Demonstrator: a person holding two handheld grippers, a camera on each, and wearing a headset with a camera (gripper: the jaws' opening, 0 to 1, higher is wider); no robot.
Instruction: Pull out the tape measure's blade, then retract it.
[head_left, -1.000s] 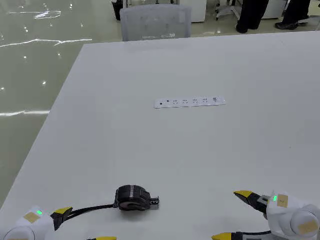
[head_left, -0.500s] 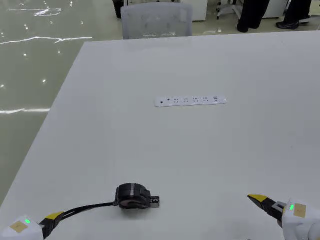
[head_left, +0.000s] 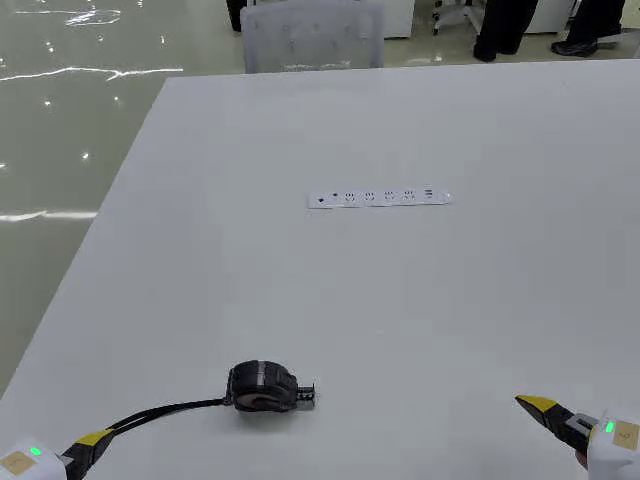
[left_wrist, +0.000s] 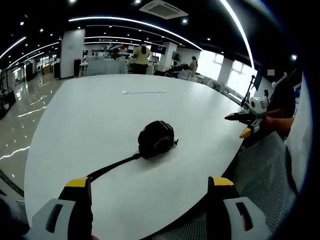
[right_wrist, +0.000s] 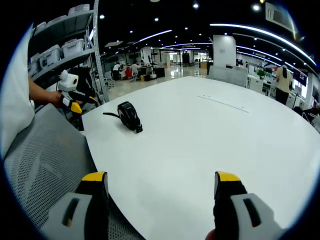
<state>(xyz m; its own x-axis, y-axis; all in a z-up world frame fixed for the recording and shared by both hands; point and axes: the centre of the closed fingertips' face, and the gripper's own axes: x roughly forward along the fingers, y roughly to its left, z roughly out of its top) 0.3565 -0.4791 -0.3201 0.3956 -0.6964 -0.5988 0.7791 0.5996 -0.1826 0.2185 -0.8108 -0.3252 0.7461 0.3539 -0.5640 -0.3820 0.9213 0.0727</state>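
A black tape measure (head_left: 263, 387) lies on the white table (head_left: 400, 300) near its front edge, its blade wound in and the hook at the case's right side. A black wrist strap (head_left: 170, 411) trails from it to the left. My left gripper (left_wrist: 148, 182) is open and empty, held off the table's edge and aimed at the tape measure (left_wrist: 156, 138), clear of it. My right gripper (right_wrist: 161, 177) is open too, with nothing between its yellow-tipped fingers, well to the right of the tape measure (right_wrist: 129, 116). In the head view one yellow fingertip (head_left: 540, 405) shows at bottom right.
A white power strip (head_left: 378, 197) lies flat mid-table. A grey chair (head_left: 313, 37) stands at the far edge. The table's left edge drops to a glossy floor (head_left: 60, 120). A mesh seat (right_wrist: 45, 160) lies below the near edge. People stand at the far right.
Both grippers have drawn back toward the near edge and sit lower in the head view. The tape measure and its strap lie where they were.
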